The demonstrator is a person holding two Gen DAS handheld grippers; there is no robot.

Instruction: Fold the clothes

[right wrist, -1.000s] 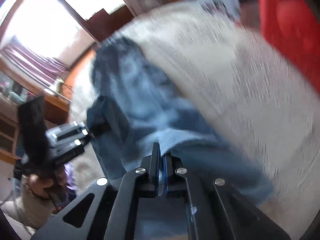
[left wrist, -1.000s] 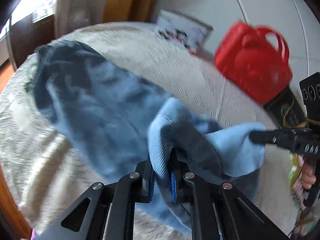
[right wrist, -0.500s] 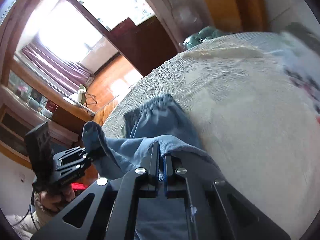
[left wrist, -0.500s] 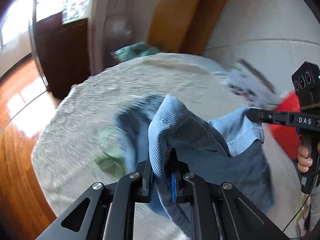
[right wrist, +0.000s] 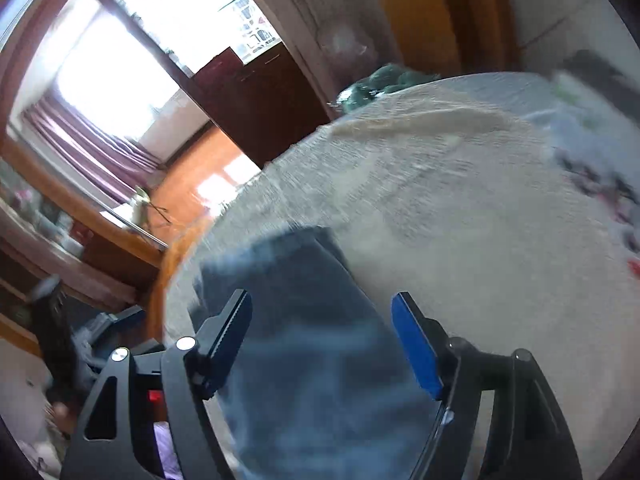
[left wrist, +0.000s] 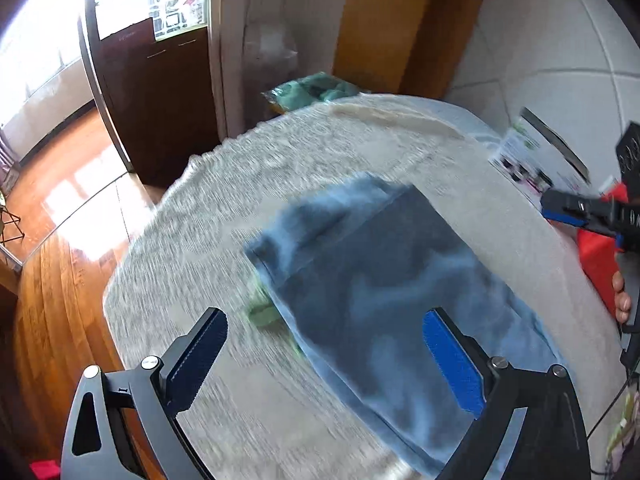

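Lace tablecloth [left wrist: 400, 152] (cream) carries blue garment [left wrist: 380, 280] above wood floor [left wrist: 48, 280].

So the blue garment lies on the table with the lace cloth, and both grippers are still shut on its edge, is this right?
Not quite. The blue garment does lie on the table, but neither gripper grips it: in both wrist views the jaws of the left gripper and the right gripper are opening, pads clear of the fabric.

A lace-covered table [left wrist: 328, 168] bears blue folded clothes [left wrist: 384, 280] and a leaflet [left wrist: 532, 160].
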